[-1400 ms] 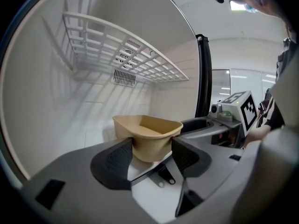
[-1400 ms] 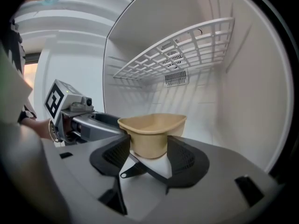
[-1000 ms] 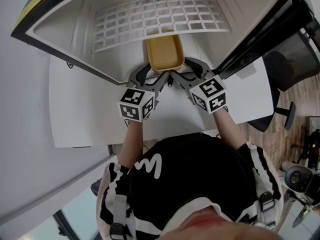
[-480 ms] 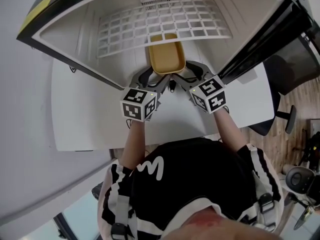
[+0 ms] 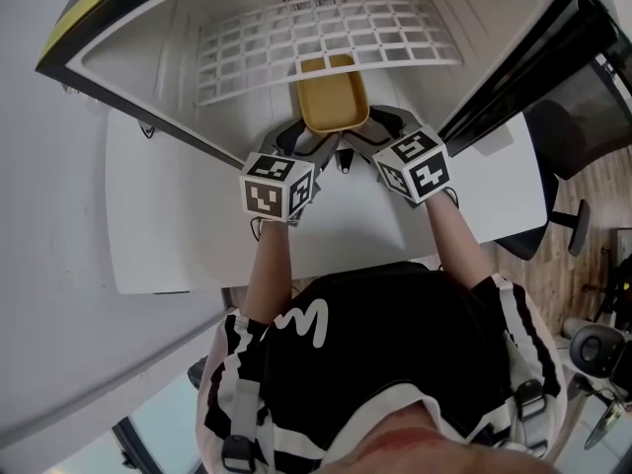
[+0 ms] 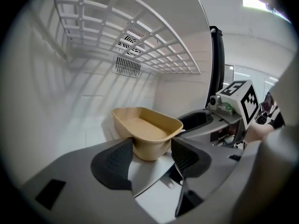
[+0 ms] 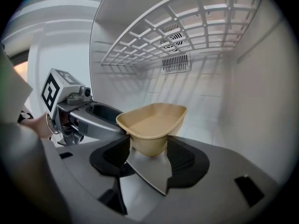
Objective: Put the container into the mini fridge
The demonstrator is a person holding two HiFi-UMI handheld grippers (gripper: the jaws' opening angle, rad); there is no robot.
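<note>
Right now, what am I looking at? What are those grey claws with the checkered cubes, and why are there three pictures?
There is no robot here. A person holds two grey pincer tools, the left gripper and the right gripper. The cube with black squares on each tool is just part of it.

One picture comes from a camera on the person's head, looking down. The other two come from cameras riding on each tool, looking along its jaws.

Both tools pinch the near end of one tan container, which looks empty. It is inside the open mini fridge, below a white wire shelf. The fridge sits on a white table.
</note>
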